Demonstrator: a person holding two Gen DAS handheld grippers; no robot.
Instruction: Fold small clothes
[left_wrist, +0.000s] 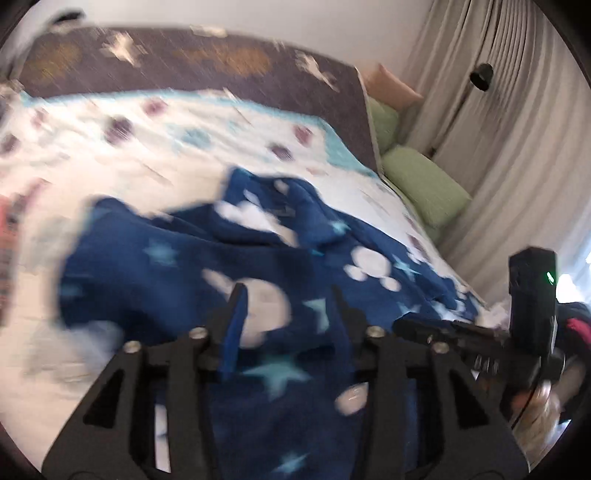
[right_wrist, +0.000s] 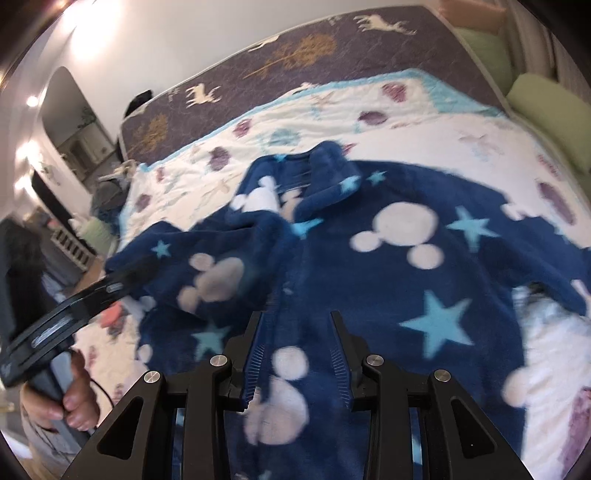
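The navy fleece pyjama top (right_wrist: 369, 258), printed with white mouse heads and pale blue stars, lies spread but rumpled on the white patterned quilt (right_wrist: 461, 147) of the bed, collar (right_wrist: 325, 177) at the far end and hem toward the near edge. Its long axis runs near to far, straight ahead of both tools. Its left sleeve (right_wrist: 192, 258) is bunched over the body.

The right hand-held gripper (right_wrist: 295, 347) hovers over the front placket near the hem, fingers spread, fleece showing between them with the pads not pressing. The left hand-held gripper (left_wrist: 288, 314) is also spread, over the left part of the top, nothing pinched. In the right wrist view it reaches in from the left, gripped by a hand (right_wrist: 70, 398). Judging from this, the left tool is nearer the bunched sleeve.

Beyond the quilt lie a grey deer-print cover (right_wrist: 295, 55) and green cushions (left_wrist: 424, 184) by the curtains (left_wrist: 517, 110).
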